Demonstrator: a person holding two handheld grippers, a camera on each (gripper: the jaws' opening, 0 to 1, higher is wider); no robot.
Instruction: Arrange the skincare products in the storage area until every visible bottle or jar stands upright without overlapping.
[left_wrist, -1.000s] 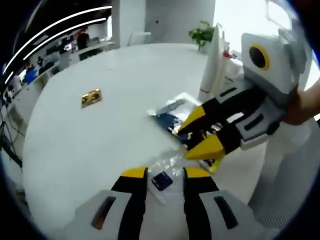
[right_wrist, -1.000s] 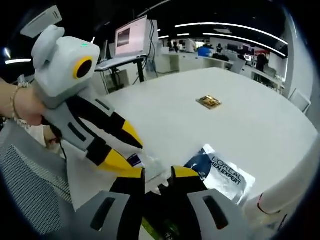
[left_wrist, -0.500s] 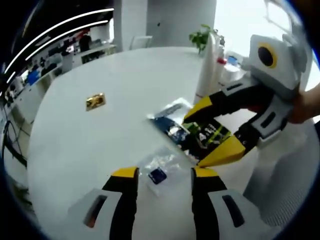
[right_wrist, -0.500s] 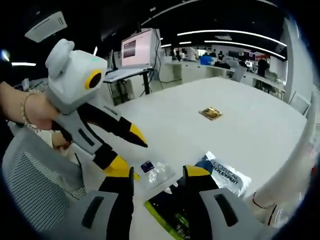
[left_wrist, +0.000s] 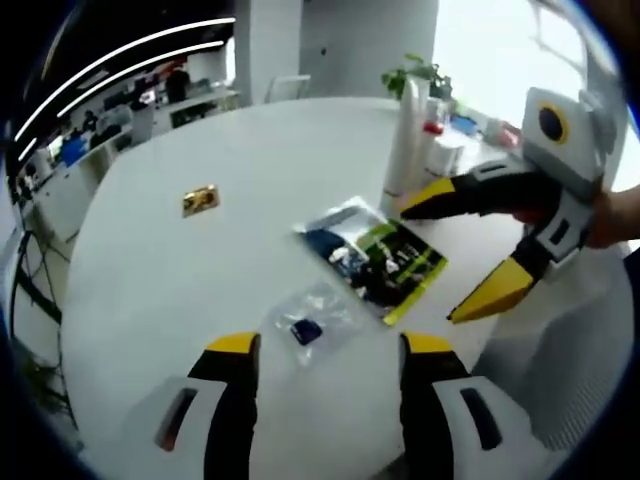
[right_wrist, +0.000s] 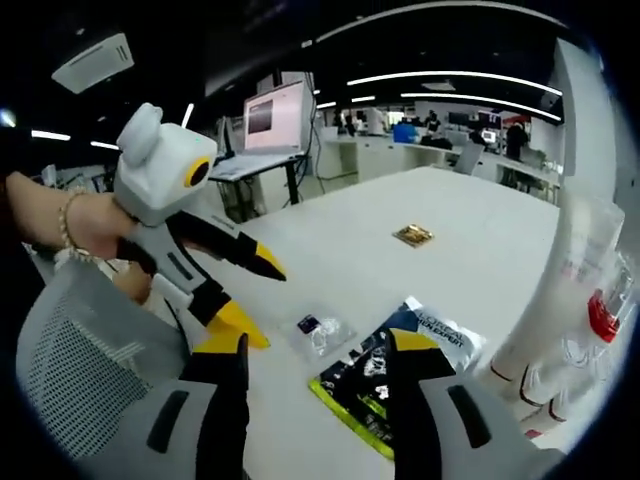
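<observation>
Both tools backed off, nothing gripped

Left tool (left_wrist: 320, 345) and right tool (right_wrist: 316, 342) have pulled apart since a second ago, jaws now wide and empty; clear sachet (left_wrist: 312, 322) and dark-green packet (left_wrist: 385, 262) lie flat on the desk (left_wrist: 180, 280), bottles (left_wrist: 405, 135) upright beyond; arranging evidently unfinished

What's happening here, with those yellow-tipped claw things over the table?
A person holds a gripper in each hand above a round white table. The left gripper and the right gripper both hang open, holding nothing. Between them lie flat product packets: a small clear sachet, a black and green packet and a silver-blue packet. Tall white bottles stand nearby, and a small gold item lies farther off.
</observation>
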